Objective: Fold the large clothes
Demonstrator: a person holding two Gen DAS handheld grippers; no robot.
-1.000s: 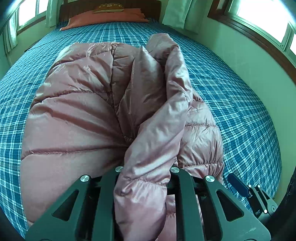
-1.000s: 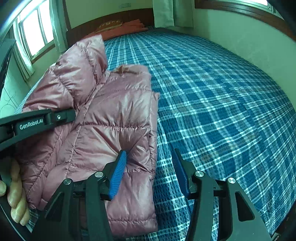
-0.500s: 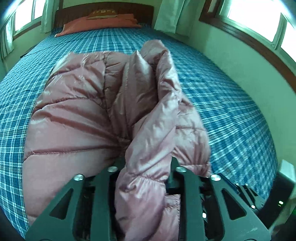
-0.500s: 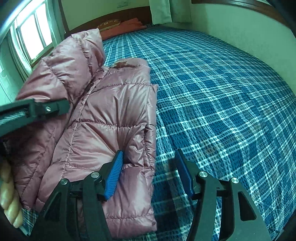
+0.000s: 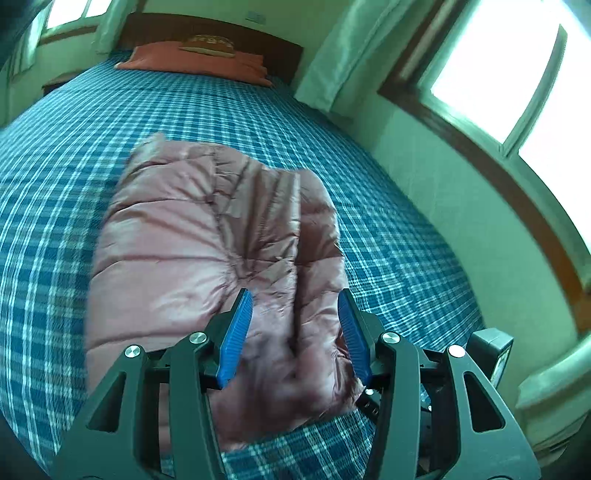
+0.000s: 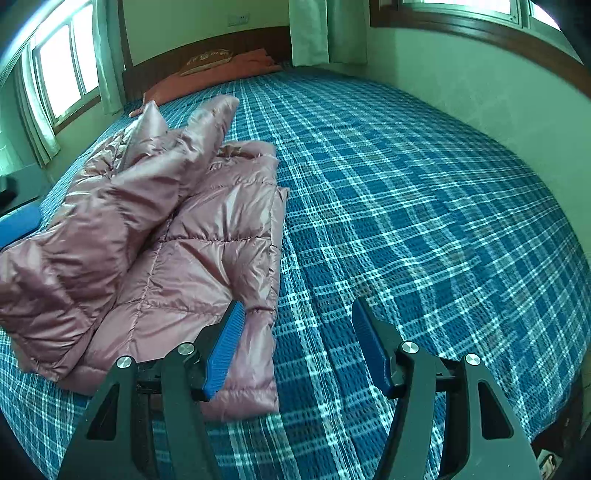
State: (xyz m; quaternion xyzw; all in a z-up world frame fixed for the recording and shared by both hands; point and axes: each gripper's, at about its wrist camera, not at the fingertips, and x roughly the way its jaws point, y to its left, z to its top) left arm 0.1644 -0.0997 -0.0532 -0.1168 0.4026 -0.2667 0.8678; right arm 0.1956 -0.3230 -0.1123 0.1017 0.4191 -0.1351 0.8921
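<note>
A pink quilted puffer jacket [image 5: 207, 236] lies folded on the blue plaid bed [image 5: 55, 166]. In the left wrist view my left gripper [image 5: 295, 299] hovers above the jacket's near end, jaws opening, blue pads apart and nothing pressed between them. In the right wrist view the jacket [image 6: 192, 243] lies at the left with a sleeve [image 6: 162, 162] draped loosely across it. My right gripper [image 6: 297, 308] stands open just above the jacket's right hem edge and the bedspread [image 6: 424, 221], holding nothing.
An orange pillow [image 5: 192, 62] lies by the dark wooden headboard [image 5: 221, 33] at the far end. A wall with windows [image 5: 498, 85] and curtains runs along the bed's right side. Another window [image 6: 62, 74] is at the left in the right wrist view.
My left gripper let go of the jacket fold it was clamping, opened and lifted back; the fold dropped flat onto the jacket. My right gripper widened slightly and shifted a little.
</note>
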